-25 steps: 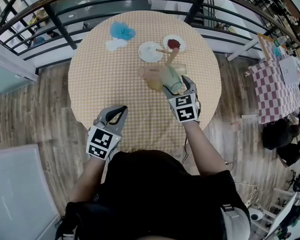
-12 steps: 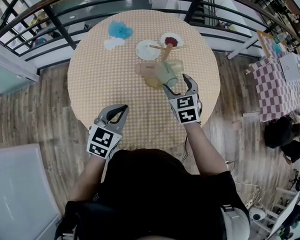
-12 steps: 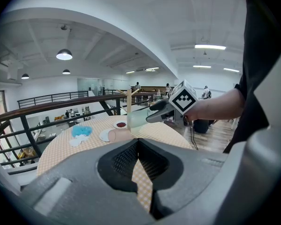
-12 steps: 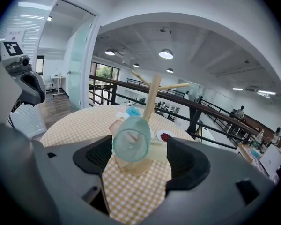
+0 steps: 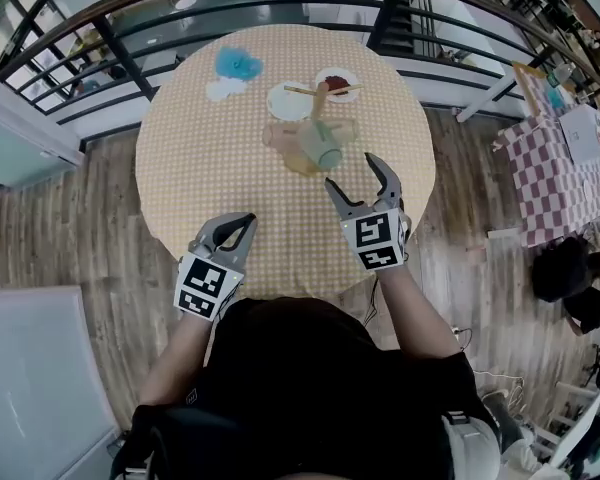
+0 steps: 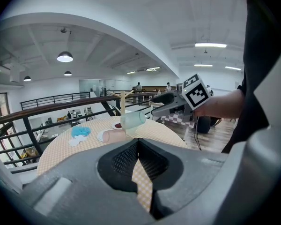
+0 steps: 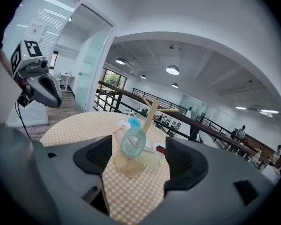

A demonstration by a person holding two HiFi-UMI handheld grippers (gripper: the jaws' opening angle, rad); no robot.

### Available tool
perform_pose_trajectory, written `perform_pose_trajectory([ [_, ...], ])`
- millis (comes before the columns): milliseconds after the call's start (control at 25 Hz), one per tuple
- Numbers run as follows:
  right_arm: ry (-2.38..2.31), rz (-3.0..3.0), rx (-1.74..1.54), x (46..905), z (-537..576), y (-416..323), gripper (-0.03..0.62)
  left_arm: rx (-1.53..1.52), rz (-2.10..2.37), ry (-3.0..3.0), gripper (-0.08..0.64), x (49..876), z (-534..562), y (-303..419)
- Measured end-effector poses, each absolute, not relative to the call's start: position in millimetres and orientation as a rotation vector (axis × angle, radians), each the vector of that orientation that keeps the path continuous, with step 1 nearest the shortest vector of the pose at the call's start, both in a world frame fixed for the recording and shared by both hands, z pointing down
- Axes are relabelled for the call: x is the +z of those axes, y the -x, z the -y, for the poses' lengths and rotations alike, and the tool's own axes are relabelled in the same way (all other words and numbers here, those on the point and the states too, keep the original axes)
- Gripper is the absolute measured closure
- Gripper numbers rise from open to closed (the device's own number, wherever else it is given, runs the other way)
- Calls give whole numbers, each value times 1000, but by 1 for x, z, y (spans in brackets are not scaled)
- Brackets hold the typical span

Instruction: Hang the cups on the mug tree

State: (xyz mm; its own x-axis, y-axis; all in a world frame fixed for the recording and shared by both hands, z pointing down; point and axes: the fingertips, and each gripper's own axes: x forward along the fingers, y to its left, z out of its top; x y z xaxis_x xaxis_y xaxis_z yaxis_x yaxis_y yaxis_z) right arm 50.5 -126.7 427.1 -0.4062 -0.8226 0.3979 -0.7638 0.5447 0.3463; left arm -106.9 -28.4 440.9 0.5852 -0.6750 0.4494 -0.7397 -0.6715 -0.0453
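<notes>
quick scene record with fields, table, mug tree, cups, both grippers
table: round, checked cloth
mug tree: wooden, upright, on the far half of the table
green cup: hanging on the mug tree, mouth toward the right gripper view
pink cup: on its side, low, left of the trunk
left gripper: shut, empty, over the near table edge
right gripper: open, empty, short of the green cup
</notes>
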Motion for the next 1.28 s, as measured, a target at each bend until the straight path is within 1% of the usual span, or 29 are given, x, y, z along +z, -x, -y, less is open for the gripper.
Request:
perform_pose_trajectory([
  [120,-1251,2287,-181,420,112,-52,232,627,1197,-2646,554,440,21,95],
  [240,-1247,2361,-121,415,95,-54,264,561,1203,-2625,554,439,15,84],
  [360,-1236,2448,-26,407,76,-52,331,500,1226,-2619,554,431,6,76],
  [440,-1231,2484,31,405,62,-48,357,460,1226,-2616,554,427,-2,74],
  [520,-1242,2515,86,403,48,-42,397,429,1217,-2618,554,426,-10,74],
  [640,-1248,2589,209,399,30,-25,487,390,1206,-2632,554,418,-18,81],
  [720,-1233,2637,332,400,20,-10,527,356,1190,-2645,554,411,-23,88],
  [960,-1119,2763,594,404,-1,37,556,254,1137,-2682,554,402,-29,111],
  [1280,-1012,2857,490,376,-26,43,577,208,1131,-2710,554,382,-32,115],
])
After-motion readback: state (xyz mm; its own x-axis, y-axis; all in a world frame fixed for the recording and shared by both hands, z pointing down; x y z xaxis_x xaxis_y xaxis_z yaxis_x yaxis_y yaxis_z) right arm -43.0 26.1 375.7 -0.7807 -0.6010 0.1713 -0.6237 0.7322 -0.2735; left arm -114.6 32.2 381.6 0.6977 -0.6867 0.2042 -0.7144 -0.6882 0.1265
